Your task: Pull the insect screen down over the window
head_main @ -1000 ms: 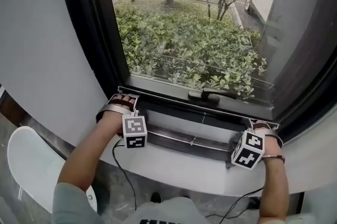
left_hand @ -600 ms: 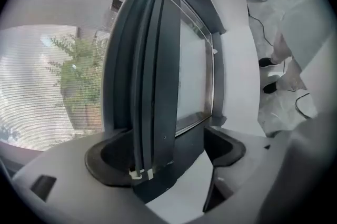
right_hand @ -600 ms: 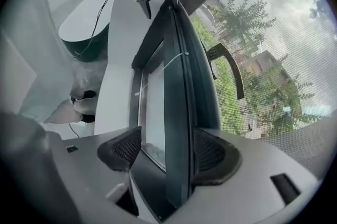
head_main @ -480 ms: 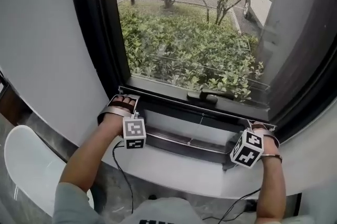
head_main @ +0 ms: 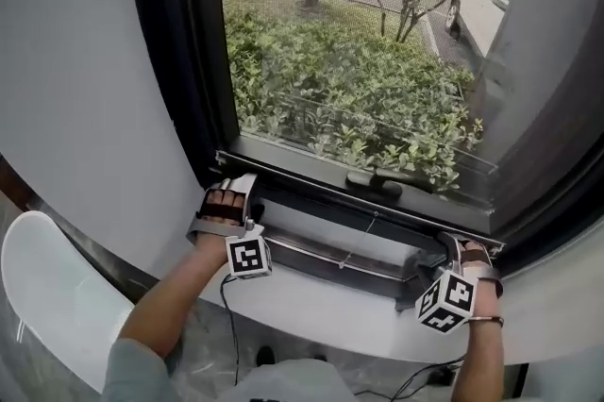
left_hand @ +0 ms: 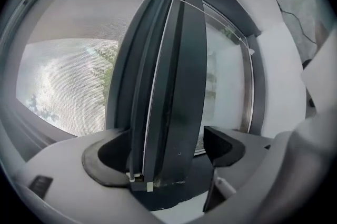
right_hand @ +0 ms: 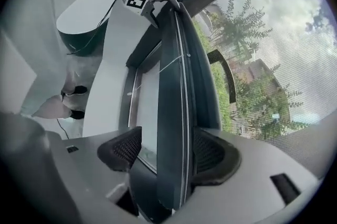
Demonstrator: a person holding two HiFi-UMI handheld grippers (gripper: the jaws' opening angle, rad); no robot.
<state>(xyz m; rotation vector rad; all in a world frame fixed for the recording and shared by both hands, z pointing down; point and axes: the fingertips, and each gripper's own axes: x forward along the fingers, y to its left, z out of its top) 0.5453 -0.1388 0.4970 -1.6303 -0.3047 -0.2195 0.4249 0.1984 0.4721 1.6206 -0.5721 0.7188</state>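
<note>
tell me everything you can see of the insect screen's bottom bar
The bottom bar is a long, slim, dark rail, metal or plastic by its look, with a thin pale line running along it. It lies low across the window opening, near the white sill, with the mesh above it. Each end sits between open jaws: the left claw and the right claw each touch it with one pad only.

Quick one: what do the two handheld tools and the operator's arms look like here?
Left tool and right tool: pale grey bodies strapped over the hands, each with a white cube bearing black square markers and a thin black cable trailing down. Black pads, cross-hatched on the right tool. Grey-green short sleeve on the left arm.
</note>
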